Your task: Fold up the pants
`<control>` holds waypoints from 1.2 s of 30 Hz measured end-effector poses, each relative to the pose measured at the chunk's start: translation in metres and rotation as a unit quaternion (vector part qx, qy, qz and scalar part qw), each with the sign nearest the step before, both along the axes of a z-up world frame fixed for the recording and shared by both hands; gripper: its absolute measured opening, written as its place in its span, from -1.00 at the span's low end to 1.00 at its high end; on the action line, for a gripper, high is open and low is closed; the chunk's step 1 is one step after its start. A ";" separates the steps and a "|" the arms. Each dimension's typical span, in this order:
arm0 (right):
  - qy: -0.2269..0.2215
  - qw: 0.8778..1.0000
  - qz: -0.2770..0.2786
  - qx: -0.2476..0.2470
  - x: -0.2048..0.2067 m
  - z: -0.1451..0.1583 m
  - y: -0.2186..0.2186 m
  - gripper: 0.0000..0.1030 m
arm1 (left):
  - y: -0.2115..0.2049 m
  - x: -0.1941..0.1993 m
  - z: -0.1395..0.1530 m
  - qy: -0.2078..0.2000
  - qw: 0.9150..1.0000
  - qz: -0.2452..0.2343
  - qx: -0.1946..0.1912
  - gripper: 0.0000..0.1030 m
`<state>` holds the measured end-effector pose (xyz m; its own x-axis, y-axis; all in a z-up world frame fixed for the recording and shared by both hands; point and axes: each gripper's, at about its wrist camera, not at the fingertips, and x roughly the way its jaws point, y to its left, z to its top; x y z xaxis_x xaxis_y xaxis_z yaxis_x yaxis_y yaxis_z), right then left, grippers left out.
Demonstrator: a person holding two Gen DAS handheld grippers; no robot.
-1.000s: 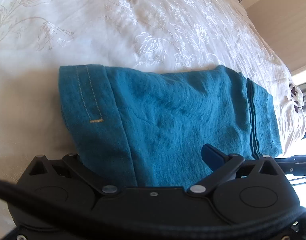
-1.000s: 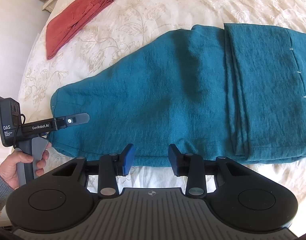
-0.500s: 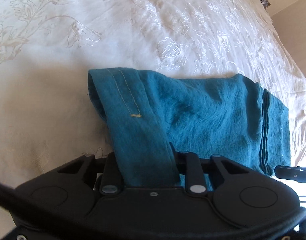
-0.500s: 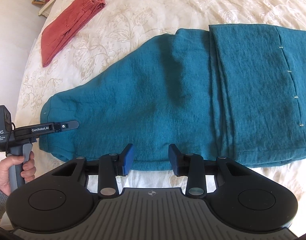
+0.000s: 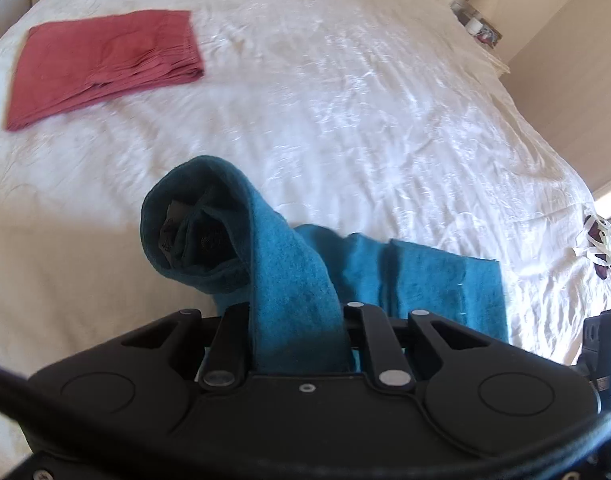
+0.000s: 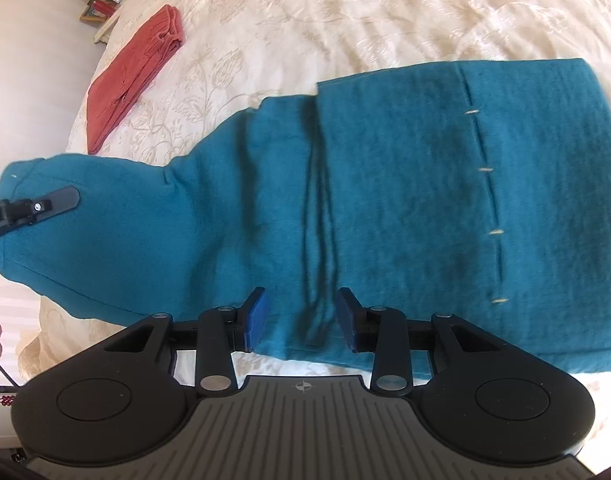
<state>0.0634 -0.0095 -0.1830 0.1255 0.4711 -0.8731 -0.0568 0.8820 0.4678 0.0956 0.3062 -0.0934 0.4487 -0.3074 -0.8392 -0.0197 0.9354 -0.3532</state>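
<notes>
Teal pants [image 6: 385,184]: spread across the cream embroidered bedspread [image 5: 345,100], one end already folded over itself, the other end lifted off the bed.
Left hand-held gripper [image 5: 299,344]: jaws closing on the raised end; a thick band of teal fabric runs straight up between them, and in the right wrist view that end hangs in the air at the picture's left edge.
Right hand-held gripper [image 6: 301,318]: partly spread, blue pads standing either side of a ridge of creases at the pants' near edge; I cannot tell whether they touch the cloth, and nothing is pinched.
Step in hand: I judge this to be the carry of the lifted end over toward the folded half.
Risk, slip: the bunch in my left jaws looks rolled and uneven, so some layers could slide free and drop short.
Risk, drag: with my right pads not yet bearing down, the pull may tow the whole garment across the slick bedspread and skew the finished fold.
Risk, wrinkle: the creased ridge between my right pads could get locked in beneath the next layer.
Also on the bed: folded red garment [image 5: 101,64], well apart.
</notes>
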 end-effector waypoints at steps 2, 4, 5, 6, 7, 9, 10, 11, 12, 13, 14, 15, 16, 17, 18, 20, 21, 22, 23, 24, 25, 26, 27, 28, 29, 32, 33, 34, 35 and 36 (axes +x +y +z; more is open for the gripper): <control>-0.005 1.000 -0.002 0.004 0.004 0.001 -0.027 -0.29 | -0.047 0.012 0.004 -0.005 1.000 -0.019 -0.006 -0.58; -0.009 1.000 -0.008 0.006 0.008 0.002 -0.054 -0.29 | -0.093 0.023 -0.001 -0.007 0.999 -0.039 -0.020 -0.57; -0.010 1.000 -0.012 0.005 0.010 0.002 -0.069 -0.29 | -0.112 0.028 -0.006 -0.003 0.999 -0.046 -0.025 -0.57; -0.009 1.000 -0.016 0.004 0.011 0.001 -0.082 -0.29 | -0.137 0.032 -0.015 0.004 0.998 -0.055 -0.031 -0.57; -0.008 1.000 -0.019 0.001 0.012 -0.001 -0.096 -0.29 | -0.157 0.036 -0.025 0.011 0.997 -0.062 -0.036 -0.57; -0.007 1.000 -0.024 -0.006 0.013 -0.002 -0.119 -0.29 | -0.196 0.043 -0.044 0.024 0.996 -0.077 -0.045 -0.57; -0.006 1.000 -0.027 -0.010 0.013 -0.003 -0.131 -0.29 | -0.216 0.046 -0.055 0.034 0.995 -0.082 -0.046 -0.55; -0.005 1.000 -0.028 -0.013 0.013 -0.004 -0.142 -0.29 | -0.232 0.048 -0.064 0.046 0.994 -0.086 -0.047 -0.53; -0.005 0.999 -0.029 -0.016 0.012 -0.004 -0.151 -0.29 | -0.247 0.049 -0.072 0.056 0.994 -0.089 -0.041 -0.36; -0.005 0.999 -0.030 -0.021 0.012 -0.004 -0.160 -0.29 | -0.261 0.047 -0.078 0.061 0.993 -0.096 -0.028 -0.15; -0.004 0.999 -0.032 -0.025 0.011 -0.005 -0.167 -0.29 | -0.274 0.046 -0.082 0.065 0.993 -0.100 -0.014 -0.02; -0.003 0.999 -0.035 -0.027 0.012 -0.006 -0.174 -0.29 | -0.281 0.046 -0.085 0.066 0.993 -0.102 -0.008 0.17; -0.001 0.999 -0.038 -0.028 0.012 -0.007 -0.181 -0.29 | -0.288 0.042 -0.083 0.065 0.992 -0.104 -0.010 0.30; 0.001 0.999 -0.043 -0.027 0.012 -0.008 -0.185 -0.29 | -0.292 0.041 -0.081 0.065 0.993 -0.102 -0.015 0.40; 0.003 0.999 -0.045 -0.028 0.012 -0.009 -0.188 -0.29 | -0.295 0.040 -0.079 0.066 0.993 -0.099 -0.014 0.69; 0.002 0.998 -0.047 -0.030 0.013 -0.010 -0.191 -0.29 | -0.302 0.037 -0.070 0.052 0.994 -0.097 0.002 0.89; 0.002 0.998 -0.048 -0.031 0.013 -0.011 -0.192 -0.29 | -0.306 0.037 -0.065 0.041 0.994 -0.103 0.014 0.89; 0.000 0.998 -0.048 -0.032 0.014 -0.010 -0.193 -0.29 | -0.309 0.036 -0.060 0.028 0.993 -0.110 0.031 0.89; -0.003 0.998 -0.047 -0.036 0.014 -0.009 -0.193 -0.29 | -0.309 0.035 -0.054 0.016 0.992 -0.113 0.048 0.89; -0.006 0.998 -0.046 -0.040 0.016 -0.009 -0.193 -0.29 | -0.306 0.033 -0.050 0.009 0.991 -0.115 0.062 0.89; -0.010 0.998 -0.046 -0.044 0.017 -0.007 -0.194 -0.29 | -0.302 0.032 -0.046 0.001 0.991 -0.113 0.075 0.90; -0.013 0.998 -0.047 -0.046 0.018 -0.005 -0.197 -0.29 | -0.294 0.029 -0.043 -0.006 0.990 -0.111 0.083 0.90; -0.016 0.998 -0.049 -0.047 0.019 -0.003 -0.199 -0.29 | -0.285 0.026 -0.042 -0.008 0.990 -0.108 0.091 0.92; -0.019 0.997 -0.051 -0.047 0.020 -0.002 -0.202 -0.29 | -0.272 0.024 -0.041 -0.008 0.989 -0.099 0.105 0.92; -0.023 0.997 -0.054 -0.049 0.021 0.000 -0.203 -0.29 | -0.258 0.022 -0.042 -0.005 0.989 -0.089 0.119 0.92; -0.038 0.996 -0.058 -0.047 0.022 0.008 -0.203 -0.29 | -0.213 0.019 -0.049 0.015 0.987 -0.053 0.149 0.92; -0.041 0.997 -0.057 -0.043 0.023 0.009 -0.199 -0.29 | -0.199 0.019 -0.054 0.025 0.987 -0.041 0.155 0.92; -0.043 0.997 -0.055 -0.039 0.023 0.010 -0.194 -0.28 | -0.184 0.018 -0.060 0.033 0.986 -0.029 0.160 0.92; -0.044 0.997 -0.052 -0.038 0.023 0.010 -0.187 -0.28 | -0.174 0.018 -0.067 0.041 0.985 -0.020 0.165 0.92; -0.045 0.997 -0.048 -0.038 0.023 0.009 -0.179 -0.28 | -0.164 0.018 -0.074 0.053 0.984 -0.013 0.170 0.92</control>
<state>0.0866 -0.1885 -0.1738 0.2463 0.3857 -0.8891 -0.0091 0.9183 0.3958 0.1132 0.1425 -0.1669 0.3494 -0.0103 -0.9369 -0.0137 0.9998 -0.0161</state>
